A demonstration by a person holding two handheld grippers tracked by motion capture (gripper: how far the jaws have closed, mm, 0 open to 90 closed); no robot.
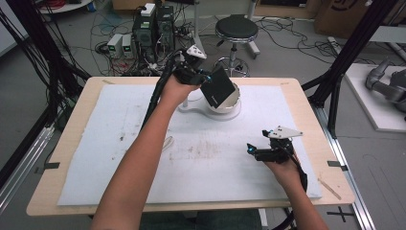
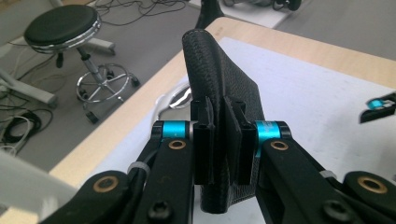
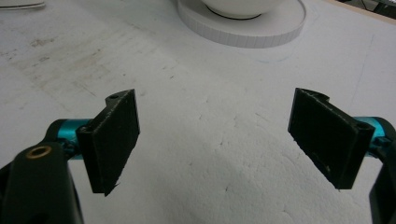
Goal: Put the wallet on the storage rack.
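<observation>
We've got left gripper point(image 1: 203, 81) clamped on black pouch point(image 1: 218, 87) above far white bowl point(image 1: 233, 101); right gripper point(image 1: 256, 152) jaws wide, empty.

light: even, dim overhead, soft shadows | glare: mild sheen on chrome ring of black round stool point(image 2: 60, 29) | focus: black jaw pads soft up close in both gripper views | resolution: low, blocky | white foam mat point(image 1: 201, 143) slightly washed out
</observation>
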